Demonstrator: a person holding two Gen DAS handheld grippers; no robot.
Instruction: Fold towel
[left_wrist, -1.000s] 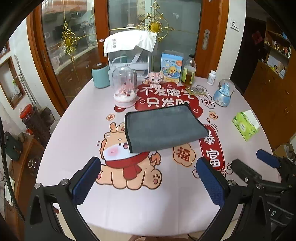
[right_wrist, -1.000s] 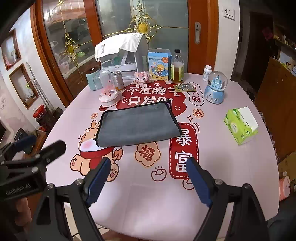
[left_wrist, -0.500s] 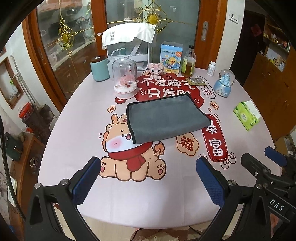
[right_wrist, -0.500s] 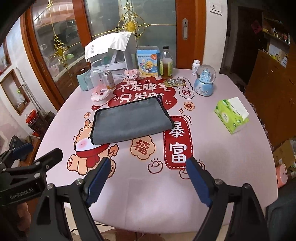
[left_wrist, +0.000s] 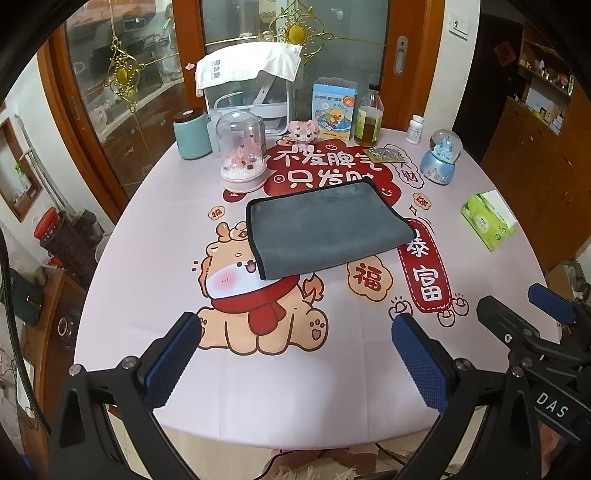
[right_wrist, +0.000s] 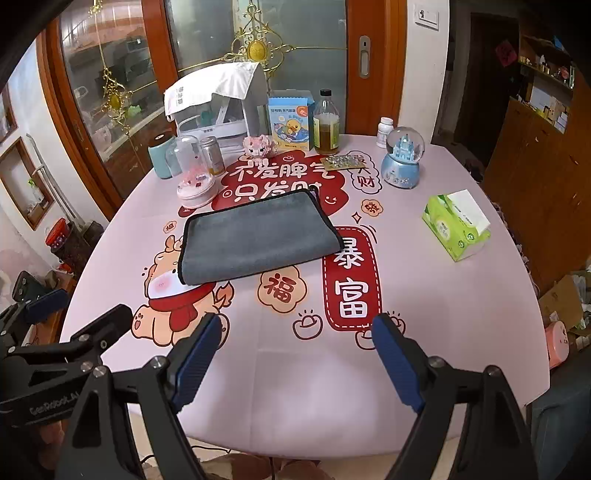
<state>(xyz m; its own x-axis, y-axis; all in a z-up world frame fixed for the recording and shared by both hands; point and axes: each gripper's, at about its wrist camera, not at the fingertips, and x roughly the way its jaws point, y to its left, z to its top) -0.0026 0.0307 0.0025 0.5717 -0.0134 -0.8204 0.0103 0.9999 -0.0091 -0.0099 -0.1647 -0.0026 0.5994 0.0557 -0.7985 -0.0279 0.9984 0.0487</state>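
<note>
A grey towel (left_wrist: 327, 229) with a dark edge lies folded flat in the middle of the round pink table (left_wrist: 155, 229). It also shows in the right wrist view (right_wrist: 255, 240). My left gripper (left_wrist: 295, 363) is open and empty, held back over the table's near edge, well short of the towel. My right gripper (right_wrist: 293, 363) is open and empty too, at the near edge. Each gripper shows at the side of the other's view: the right one (left_wrist: 532, 314) and the left one (right_wrist: 77, 321).
At the back stand a teal canister (left_wrist: 192, 134), a clear dome (left_wrist: 243, 155), a white-covered appliance (left_wrist: 251, 92), a blue box (left_wrist: 334, 109), an oil bottle (left_wrist: 368, 118), a pill bottle (left_wrist: 414, 129) and a snow globe (left_wrist: 441, 157). A green tissue pack (left_wrist: 487, 219) lies right.
Both grippers have drawn back toward the table's near edge and risen, so the towel looks smaller and farther. The towel has not moved. Both grippers stay open.
</note>
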